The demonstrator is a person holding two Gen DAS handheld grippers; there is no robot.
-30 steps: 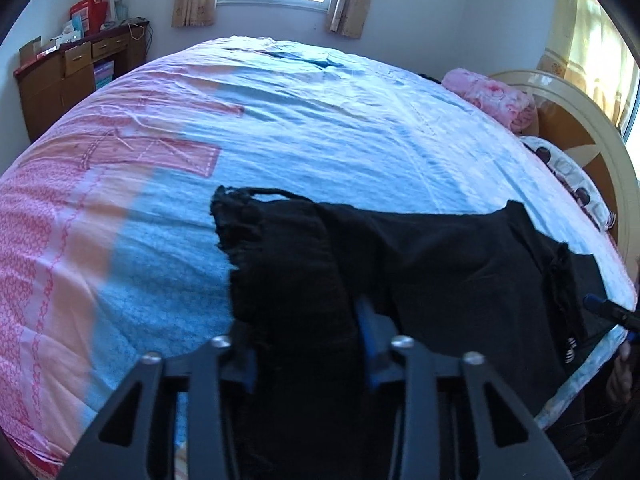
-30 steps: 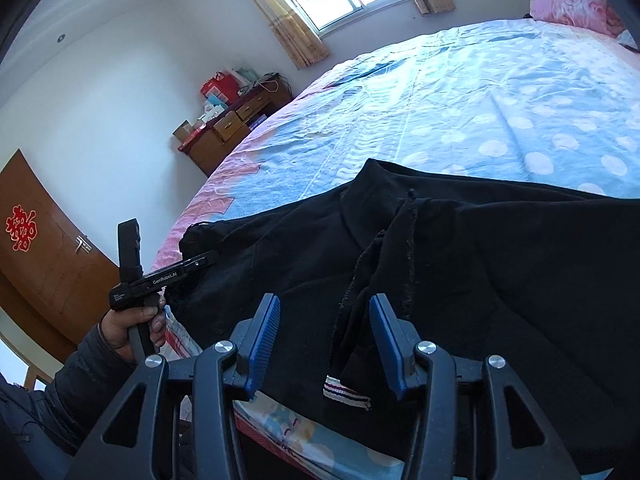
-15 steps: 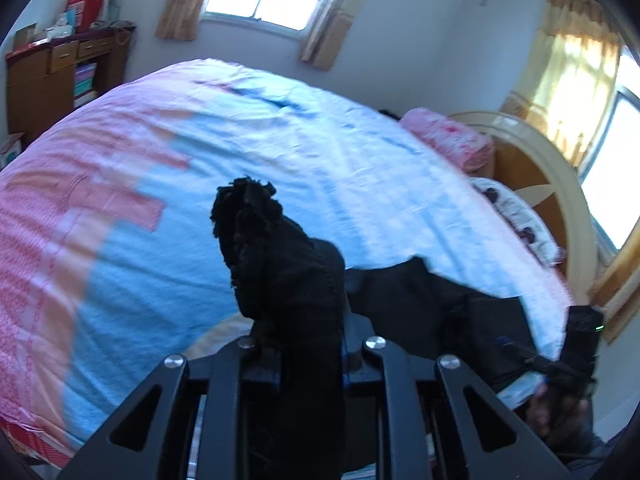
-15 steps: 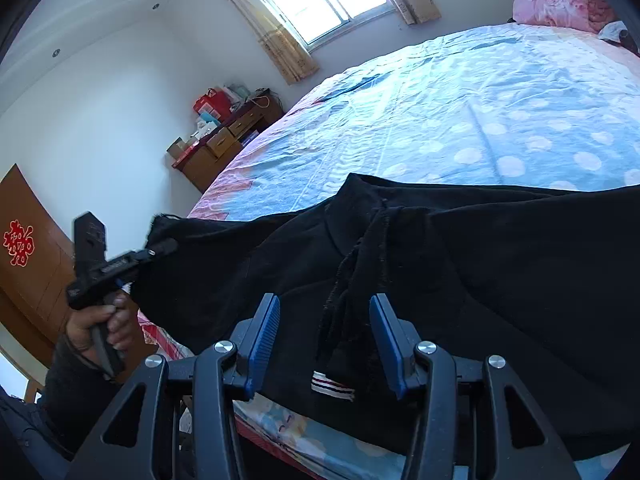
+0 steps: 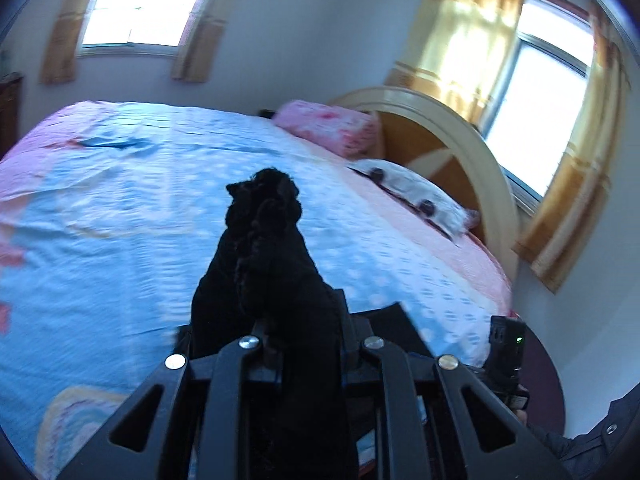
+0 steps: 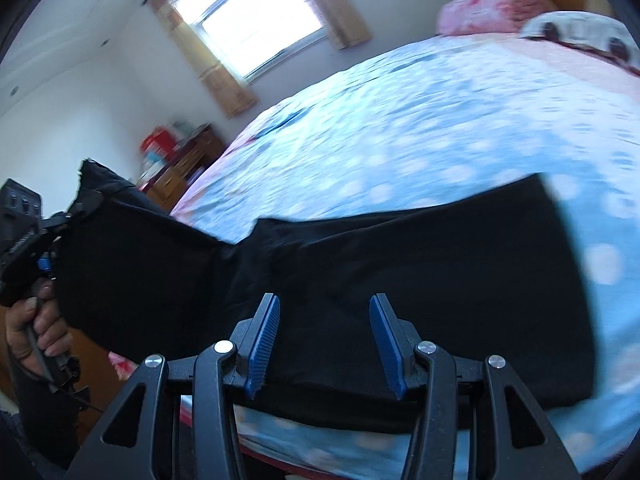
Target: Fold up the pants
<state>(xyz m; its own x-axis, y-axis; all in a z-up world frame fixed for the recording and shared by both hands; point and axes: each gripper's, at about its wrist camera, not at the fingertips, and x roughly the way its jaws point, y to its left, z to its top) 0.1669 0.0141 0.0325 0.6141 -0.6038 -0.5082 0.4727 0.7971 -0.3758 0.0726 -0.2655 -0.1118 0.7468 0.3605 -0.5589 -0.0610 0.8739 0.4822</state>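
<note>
In the left wrist view the left gripper has its jaws pinched nearly together on a thick bunch of the black pants, and the gathered cloth stands up out of the jaws as a dark column with a ragged top, lifted clear of the bed. The bed's blue and pink dotted cover spreads far and to the left behind it. At the far right lie a pink pillow and a white pillow with dark spots against a rounded wooden headboard, with curtained windows on the walls beyond. Low at the right, the right gripper's black body with a small green light shows, gripped by a hand that is mostly hidden. In the right wrist view the right gripper hangs over the near part of the pants, its blue-padded jaws about half spread with nothing between them and not touching the cloth. The pants lie flat along the near edge of the bed at the right, while their left end rises off the bed to the left gripper, held in the person's left hand at the far left. A wooden dresser with red items on top stands near the far wall under a window.
</note>
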